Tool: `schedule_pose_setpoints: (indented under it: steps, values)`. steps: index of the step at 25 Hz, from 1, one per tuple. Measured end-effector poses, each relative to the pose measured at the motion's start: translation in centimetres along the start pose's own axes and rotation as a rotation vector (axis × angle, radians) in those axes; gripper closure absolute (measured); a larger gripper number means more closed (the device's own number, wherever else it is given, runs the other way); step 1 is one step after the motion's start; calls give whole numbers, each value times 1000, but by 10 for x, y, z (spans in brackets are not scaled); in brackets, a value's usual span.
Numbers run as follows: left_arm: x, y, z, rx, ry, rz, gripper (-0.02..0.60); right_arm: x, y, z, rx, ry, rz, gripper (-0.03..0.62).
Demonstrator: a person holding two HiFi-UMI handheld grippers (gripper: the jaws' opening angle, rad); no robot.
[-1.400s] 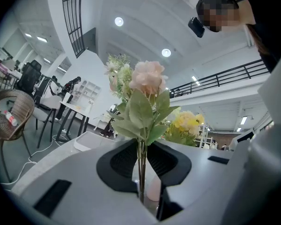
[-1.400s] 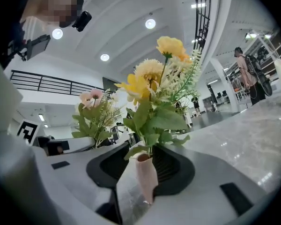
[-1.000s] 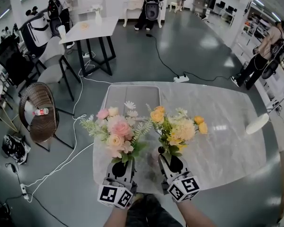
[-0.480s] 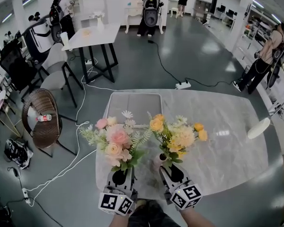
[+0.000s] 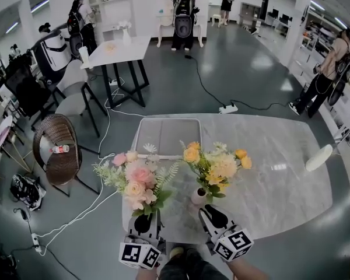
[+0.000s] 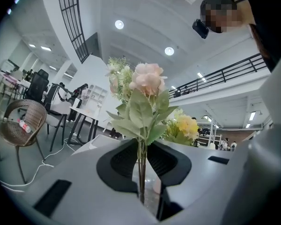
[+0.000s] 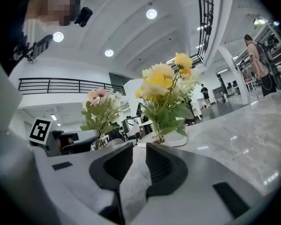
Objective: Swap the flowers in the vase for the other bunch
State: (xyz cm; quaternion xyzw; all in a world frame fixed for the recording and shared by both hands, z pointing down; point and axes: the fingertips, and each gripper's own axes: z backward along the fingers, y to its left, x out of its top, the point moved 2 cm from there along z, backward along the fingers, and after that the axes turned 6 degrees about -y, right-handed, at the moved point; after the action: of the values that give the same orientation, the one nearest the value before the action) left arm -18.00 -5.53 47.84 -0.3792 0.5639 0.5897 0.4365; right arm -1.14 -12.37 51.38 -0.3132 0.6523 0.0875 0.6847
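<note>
Left gripper [image 6: 141, 146]: jaws clamped on the thin green stems of the pink bunch [image 6: 147, 78], held upright, clear of the table [image 5: 280, 174]. Right gripper [image 7: 139, 149]: jaws a narrow way apart, nothing between them but bare marble seen through the gap, and just now closing in from their widest. No contact any more with the vase [image 5: 199, 196], standing upright on the marble at about 11 o'clock of those jaws, near but apart, with the yellow bunch [image 5: 217, 165] in it. A second ago, right up against the vase, yellow stems rising from between the spread pads; now pulled back toward 6 o'clock. Pink bunch carried a little toward 7 o'clock over the same second, at 9 o'clock of the yellow one. Reads as a release: yellow bunch left standing in the vase, pink bunch out and in hand. Likely puts the swap itself behind, with only the laying-down of the pink bunch to come, perhaps on the grey tray [image 5: 169, 134] at 12 o'clock beyond the vase. No tilt in the vase, no need yet to steady it.
</note>
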Motion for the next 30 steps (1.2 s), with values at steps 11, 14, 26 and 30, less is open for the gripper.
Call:
schedule_pose_setpoints:
  steps: [11,14,26,30]
  values:
    - [9,-26,21,-28,-14,-3,511,26,19,17,55,6,29,562]
    - [12,-29,22,-37,-17,3,511,31,22,23,47,2,13,563]
    - [35,-31,45,-149,2,24,511,39,54,45,-67,-50,-32,563]
    - [38,-31,54,-184,7,44,511,36,72,52,-86,-60,-28,563]
